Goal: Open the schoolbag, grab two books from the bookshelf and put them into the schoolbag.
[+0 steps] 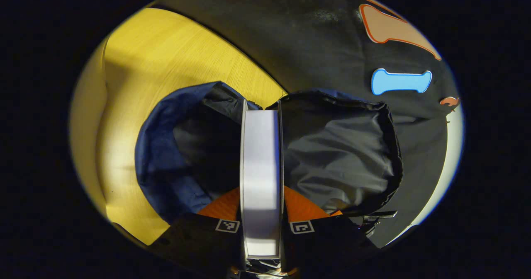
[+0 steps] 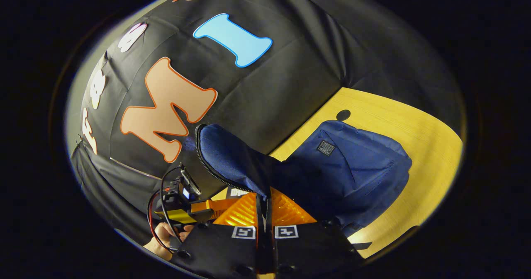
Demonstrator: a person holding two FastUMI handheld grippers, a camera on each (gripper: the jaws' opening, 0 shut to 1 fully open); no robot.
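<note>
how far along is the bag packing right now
Done: the schoolbag is unzipped, its dark lining gaping on the yellow table. In hand: the left tool grips a book edge-on above that opening, while the right tool pinches the bag's zippered flap and holds it up. Left: lowering this book inside. Whether another book is already in the bag can't be told.

I see the blue schoolbag (image 2: 352,167) lying unzipped on the yellow table, a white-edged book (image 1: 261,175) standing upright over its dark mouth.
</note>
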